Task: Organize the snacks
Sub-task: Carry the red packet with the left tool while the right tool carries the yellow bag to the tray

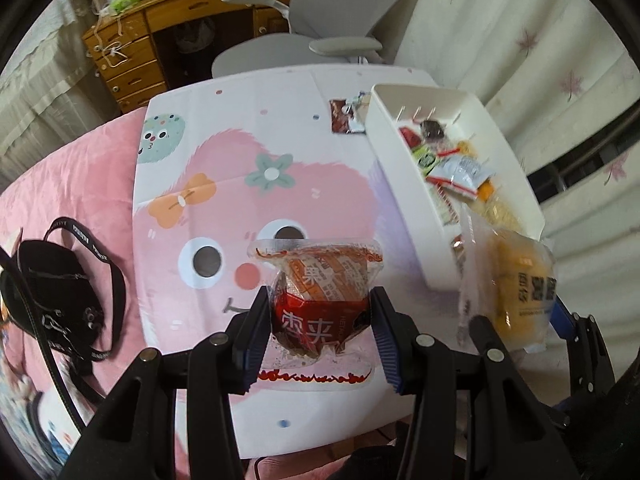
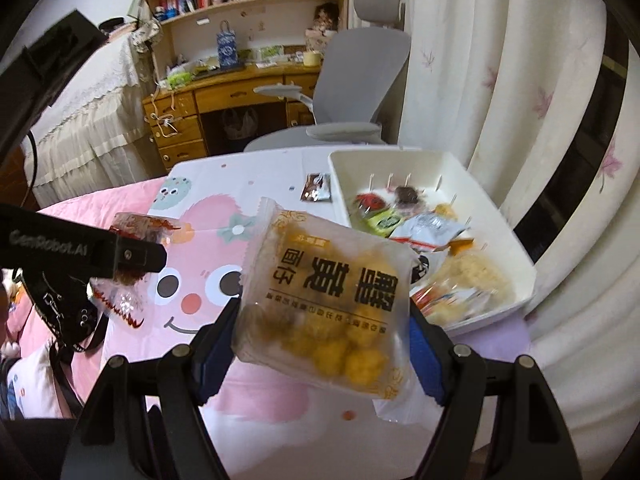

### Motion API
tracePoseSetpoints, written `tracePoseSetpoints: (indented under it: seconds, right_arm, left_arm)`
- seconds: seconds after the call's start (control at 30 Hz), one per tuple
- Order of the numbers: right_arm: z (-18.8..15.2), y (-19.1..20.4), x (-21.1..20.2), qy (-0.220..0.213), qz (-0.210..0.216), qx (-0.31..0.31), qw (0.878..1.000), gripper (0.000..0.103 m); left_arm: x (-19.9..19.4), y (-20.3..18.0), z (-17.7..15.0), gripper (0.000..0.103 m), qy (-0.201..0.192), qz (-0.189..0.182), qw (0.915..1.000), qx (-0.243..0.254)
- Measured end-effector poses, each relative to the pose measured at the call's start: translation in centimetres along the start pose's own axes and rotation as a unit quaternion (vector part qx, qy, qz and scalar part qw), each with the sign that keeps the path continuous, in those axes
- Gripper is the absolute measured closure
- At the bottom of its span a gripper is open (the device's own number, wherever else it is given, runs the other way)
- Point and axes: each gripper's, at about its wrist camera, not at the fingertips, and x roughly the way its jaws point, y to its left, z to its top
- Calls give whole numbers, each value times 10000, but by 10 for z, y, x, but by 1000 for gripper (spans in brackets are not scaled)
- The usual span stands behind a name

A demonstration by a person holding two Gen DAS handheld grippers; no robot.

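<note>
- The left gripper [image 1: 320, 322] is clenched on a red-and-orange snack packet [image 1: 320, 280]; its blue-padded fingers [image 1: 256, 332] press the packet's sides, and the packet hangs above the cartoon-print cloth [image 1: 248, 152] that covers the bench.
- The right gripper [image 2: 324, 344] grasps a frosted pouch of yellow snacks [image 2: 332, 300] with large dark lettering; the pouch sits tilted between the fingers [image 2: 218, 344], lifted off the cloth.
- In the left wrist view the same pouch [image 1: 520, 284] shows at the right edge, just beside the near end of the white tray [image 1: 404, 168].
- In the right wrist view the left gripper's black body [image 2: 80, 252] comes in from the left, with the red packet [image 2: 132, 248] under it, partly hidden.
- The white tray stands on the right part of the bench, next to the curtain [image 1: 540, 40]. It holds a heap of small packets [image 2: 424, 228]: red, green, white, orange and a pale crumbly one.
- One small dark sachet [image 2: 318, 187] lies on the cloth just outside the tray's far left corner.
- A black strap bag [image 1: 60, 280] lies on the pink bedding [image 1: 80, 168] left of the bench.
- Behind the bench stand a grey chair [image 2: 360, 72] and a wooden desk [image 2: 224, 92] with bookshelves above.
</note>
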Motion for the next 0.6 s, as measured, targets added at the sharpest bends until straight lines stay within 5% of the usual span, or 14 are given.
tracePoseSetpoints:
  seconds: [0.2,0.6]
  right_arm:
    - [4,-57,-11,5,425,-86,9991,26]
    - [29,-157,1,-62,982,-637,9931,25]
  left_arm:
    - [3,-30,-3,57,-256,-76,9983,-527]
    - [17,-135,12,56,-699,-30,9962,-522]
